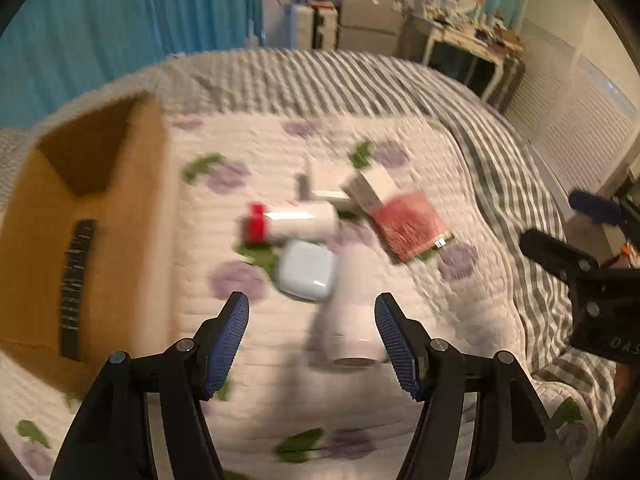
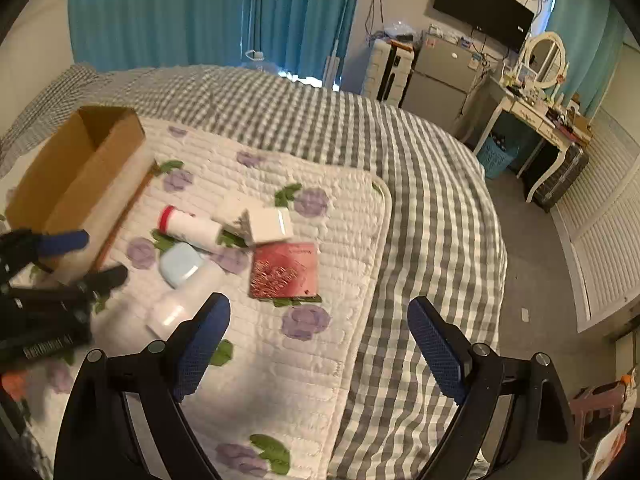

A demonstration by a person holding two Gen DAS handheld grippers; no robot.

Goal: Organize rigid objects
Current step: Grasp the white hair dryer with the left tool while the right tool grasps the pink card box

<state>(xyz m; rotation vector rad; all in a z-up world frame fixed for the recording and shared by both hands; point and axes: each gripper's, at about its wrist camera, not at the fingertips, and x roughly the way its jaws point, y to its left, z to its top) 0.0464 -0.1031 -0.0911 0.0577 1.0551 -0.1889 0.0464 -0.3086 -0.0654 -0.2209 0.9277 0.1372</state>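
Observation:
Small items lie grouped on a white floral quilt [image 1: 400, 128]: a white tube with a red cap [image 1: 292, 222], a pale blue case [image 1: 306, 274], a white bottle [image 1: 354, 316], a white box [image 1: 372, 188] and a red packet [image 1: 412, 226]. A black remote [image 1: 76, 288] lies inside an open cardboard box [image 1: 132, 208] to the left. My left gripper [image 1: 312, 320] is open above the quilt, with the white bottle just ahead of its right finger. My right gripper [image 2: 320, 328] is open and empty over the quilt's right edge. The same items show in the right wrist view: tube [image 2: 188, 226], case [image 2: 180, 264], bottle [image 2: 180, 304], white box [image 2: 270, 226], packet [image 2: 284, 270], cardboard box [image 2: 80, 176].
The quilt lies on a grey checked bedspread [image 2: 420, 200]. Teal curtains [image 2: 200, 12] hang behind the bed. A wall television [image 2: 482, 6], a small fridge [image 2: 438, 74] and a dressing table with a mirror [image 2: 536, 92] stand at the right. Bare floor [image 2: 532, 272] runs beside the bed.

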